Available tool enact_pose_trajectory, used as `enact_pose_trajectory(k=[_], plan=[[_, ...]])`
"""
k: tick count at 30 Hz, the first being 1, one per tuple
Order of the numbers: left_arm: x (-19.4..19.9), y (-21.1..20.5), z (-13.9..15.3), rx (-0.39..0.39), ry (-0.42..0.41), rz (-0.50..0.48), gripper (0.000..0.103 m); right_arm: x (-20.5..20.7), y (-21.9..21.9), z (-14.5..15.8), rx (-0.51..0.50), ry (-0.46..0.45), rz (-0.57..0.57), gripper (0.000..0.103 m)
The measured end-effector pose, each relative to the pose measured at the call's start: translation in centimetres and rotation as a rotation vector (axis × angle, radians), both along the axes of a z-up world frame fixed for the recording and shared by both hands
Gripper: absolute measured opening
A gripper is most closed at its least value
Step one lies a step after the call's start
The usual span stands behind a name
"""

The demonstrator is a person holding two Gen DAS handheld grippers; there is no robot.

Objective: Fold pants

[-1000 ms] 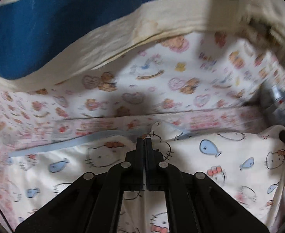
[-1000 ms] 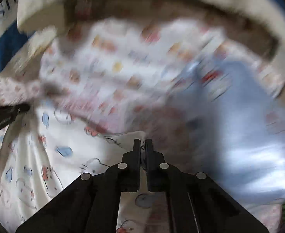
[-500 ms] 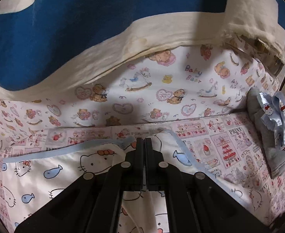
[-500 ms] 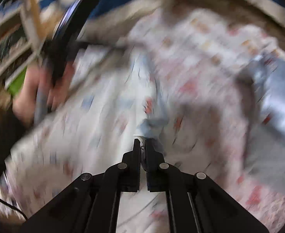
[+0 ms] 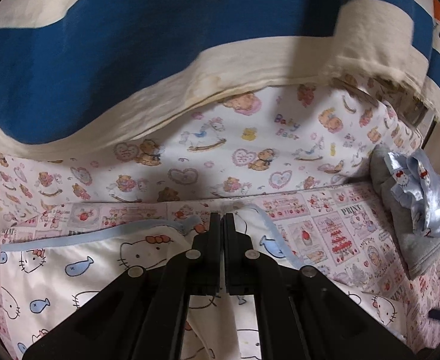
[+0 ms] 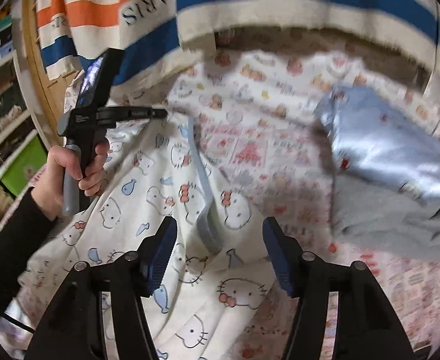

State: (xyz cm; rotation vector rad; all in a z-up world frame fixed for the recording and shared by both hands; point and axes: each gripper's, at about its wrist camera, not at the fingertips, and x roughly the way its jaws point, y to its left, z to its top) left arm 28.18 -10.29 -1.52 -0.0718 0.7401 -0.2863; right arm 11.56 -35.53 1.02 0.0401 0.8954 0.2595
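The pants (image 5: 79, 267) are white with cat faces, blue fish and a light-blue waistband. They lie on a pink patterned bed sheet (image 5: 333, 234). My left gripper (image 5: 222, 219) is shut on the pants' waistband edge near the sheet's back. In the right wrist view the pants (image 6: 166, 192) spread across the left half, with the waistband (image 6: 203, 189) running down the middle. My right gripper (image 6: 220, 246) is open and empty just above the pants, jaws wide apart either side of the waistband. The left gripper (image 6: 160, 113) shows there pinching the far corner.
A folded grey garment with a shiny light-blue one on it (image 5: 414, 210) lies at the right, also in the right wrist view (image 6: 384, 162). A blue-and-cream striped towel (image 5: 160, 45) hangs over the back. Shelves and a green box (image 6: 22, 168) stand at the left.
My right gripper has let go of the pants and opened wide. The pants' right side now lies folded over on the sheet. My left gripper stays shut on the waistband.
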Motion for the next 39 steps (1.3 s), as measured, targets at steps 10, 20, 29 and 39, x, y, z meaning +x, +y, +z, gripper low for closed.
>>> enact_pose_trajectory(k=[10, 20, 29, 39], plan=[[-0.2, 0.5, 0.1, -0.002, -0.022, 0.031, 0.001, 0.0, 2.2, -3.7, 0.001, 0.069, 0.074, 0.026], [-0.1, 1.5, 0.3, -0.033, -0.024, 0.055, 0.001, -3.7, 7.6, -3.6, -0.171, 0.031, 0.261, 0.021], [-0.2, 1.3, 0.2, -0.026, -0.025, 0.051, 0.001, -0.3, 3.6, -2.9, -0.042, 0.044, 0.046, 0.029], [-0.2, 1.0, 0.1, -0.012, -0.03, 0.039, 0.002, 1.7, 3.6, -5.1, -0.014, 0.089, 0.069, 0.043]])
